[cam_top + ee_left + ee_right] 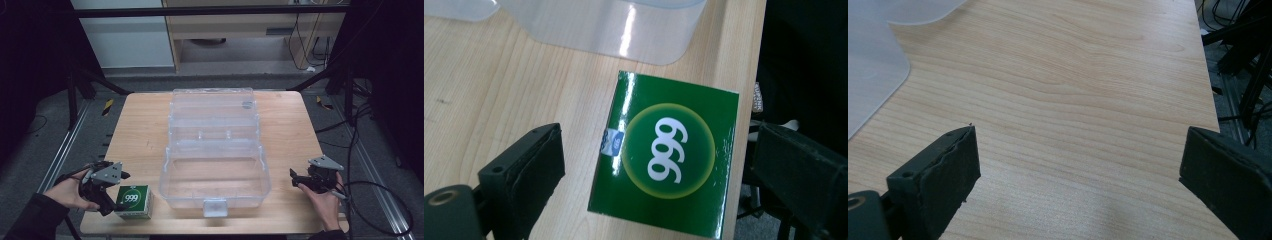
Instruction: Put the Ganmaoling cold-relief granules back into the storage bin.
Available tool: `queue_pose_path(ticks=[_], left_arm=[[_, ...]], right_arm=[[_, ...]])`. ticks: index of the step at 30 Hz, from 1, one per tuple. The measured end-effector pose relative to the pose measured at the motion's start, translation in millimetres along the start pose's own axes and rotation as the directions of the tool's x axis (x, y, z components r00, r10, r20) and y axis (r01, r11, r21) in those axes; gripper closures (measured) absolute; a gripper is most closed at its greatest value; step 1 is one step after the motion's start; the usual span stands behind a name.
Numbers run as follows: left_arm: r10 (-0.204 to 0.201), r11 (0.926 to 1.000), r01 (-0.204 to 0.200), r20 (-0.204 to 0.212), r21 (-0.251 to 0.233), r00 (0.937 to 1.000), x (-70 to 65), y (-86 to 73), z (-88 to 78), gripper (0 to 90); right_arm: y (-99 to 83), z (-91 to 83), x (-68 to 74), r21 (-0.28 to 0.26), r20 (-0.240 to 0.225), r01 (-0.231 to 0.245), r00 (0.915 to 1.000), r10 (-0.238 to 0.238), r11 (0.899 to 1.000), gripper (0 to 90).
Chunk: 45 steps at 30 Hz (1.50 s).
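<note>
Two hand-held grippers sit near the table's front edge, each with jaws spread and empty. Left hand-held gripper [116, 192] straddles one green box [666, 155] marked "999" at the front-left corner, without touching it. Right hand-held gripper [296, 178] hovers over bare wood by the right edge. One clear plastic case [215, 150] lies open mid-table [140, 130].

We find bare table [290, 135] right of the open clear case [215, 172], out to the right edge, and a wider bare strip on its left. The case blocks the middle, near to far. At the near left corner a green box [134, 201] sits just beside the case, leaving a narrow gap.
</note>
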<state>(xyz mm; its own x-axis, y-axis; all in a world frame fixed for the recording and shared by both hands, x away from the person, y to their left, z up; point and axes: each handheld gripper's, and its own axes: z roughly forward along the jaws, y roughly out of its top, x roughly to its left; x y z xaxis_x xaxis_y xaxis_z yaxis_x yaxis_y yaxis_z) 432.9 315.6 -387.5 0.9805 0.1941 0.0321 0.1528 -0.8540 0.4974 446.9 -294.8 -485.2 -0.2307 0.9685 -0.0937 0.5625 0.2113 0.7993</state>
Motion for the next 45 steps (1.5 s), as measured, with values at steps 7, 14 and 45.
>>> queue_pose_path(ticks=[7,14,45], left_arm=[[0.034,0.9986,-0.034,0.01,0.041,0.9994,-3.3,2.3,10.4,6.4],[0.035,0.9978,-0.035,0.016,0.056,0.9993,-3.3,1.2,20.4,5.8],[0.063,0.9934,-0.069,0.066,0.092,0.9959,-0.7,-7.3,57.7,9.2]], right_arm=[[-0.3,1.0,-0.1,0.007,-0.001,0.001,1.0,-0.001,1.0,2.6],[-0.6,1.7,-0.1,0.014,-0.001,0.002,1.0,-0.002,1.0,2.2],[-1.4,5.1,1.1,0.041,-0.013,0.013,0.9998,-0.013,0.999,1.7]])
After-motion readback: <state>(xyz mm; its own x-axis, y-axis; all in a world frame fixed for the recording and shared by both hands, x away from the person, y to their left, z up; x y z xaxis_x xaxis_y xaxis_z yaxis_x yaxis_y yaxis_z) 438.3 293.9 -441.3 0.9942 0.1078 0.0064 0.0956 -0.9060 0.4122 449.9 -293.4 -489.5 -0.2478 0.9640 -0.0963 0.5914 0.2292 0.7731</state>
